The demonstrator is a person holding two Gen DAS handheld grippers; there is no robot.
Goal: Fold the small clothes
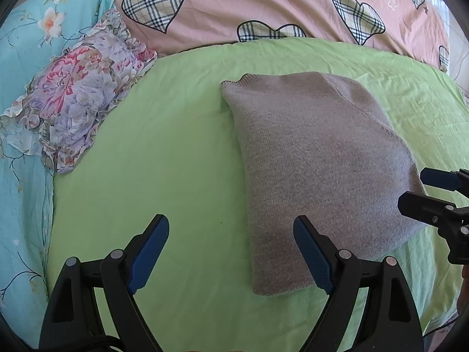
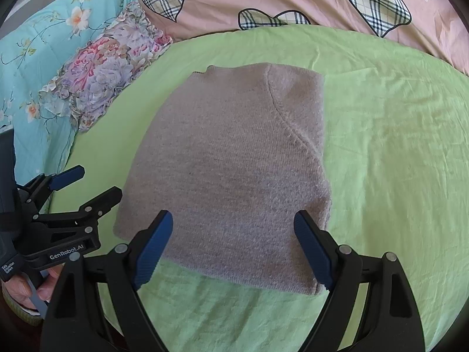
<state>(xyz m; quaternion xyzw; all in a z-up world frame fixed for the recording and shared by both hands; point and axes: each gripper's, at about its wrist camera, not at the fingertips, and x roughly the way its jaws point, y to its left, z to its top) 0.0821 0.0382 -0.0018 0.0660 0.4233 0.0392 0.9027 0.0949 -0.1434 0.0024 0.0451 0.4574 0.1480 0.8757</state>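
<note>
On the light green cotton sheet (image 1: 176, 135), in the left wrist view, we see the grey-beige knitted sweater (image 1: 319, 158) lying folded into a compact oblong. Our left gripper (image 1: 231, 252) spreads wide over the sweater's near left corner, holding nothing; the right gripper (image 1: 422, 190) sits by its right edge, parted and apparently empty. In the right wrist view, the right gripper (image 2: 234, 249) gapes over the near hem, empty. Sleeves seem tucked under, so we judge a final fold remains, perhaps none.
</note>
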